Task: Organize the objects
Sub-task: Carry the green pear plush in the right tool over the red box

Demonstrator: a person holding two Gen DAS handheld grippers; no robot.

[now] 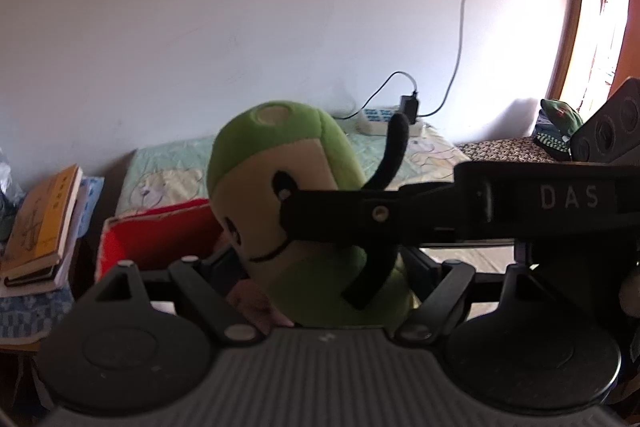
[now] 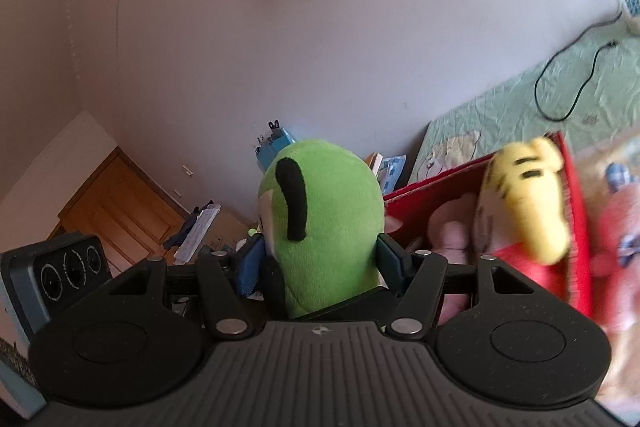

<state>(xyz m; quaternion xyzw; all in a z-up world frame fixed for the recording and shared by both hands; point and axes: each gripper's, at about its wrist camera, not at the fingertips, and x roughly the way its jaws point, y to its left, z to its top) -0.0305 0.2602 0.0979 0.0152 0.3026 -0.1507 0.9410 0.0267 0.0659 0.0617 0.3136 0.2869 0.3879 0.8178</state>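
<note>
Your right gripper (image 2: pixel 318 267) is clamping the green plush toy (image 2: pixel 320 223) between its blue pads (image 2: pixel 250 269), holding it upright beside the red box (image 2: pixel 440 195). Your left gripper (image 1: pixel 320 267) seems to be pinching it too, though the toy hides the fingertips.

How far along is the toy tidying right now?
Done: a yellow tiger toy and pink plush already lie in the red box. In hand: the right hand-held gripper is clamped on the green plush toy, held up beside the box. Left: putting it in; the left hand-held gripper's grip is unclear.
</note>
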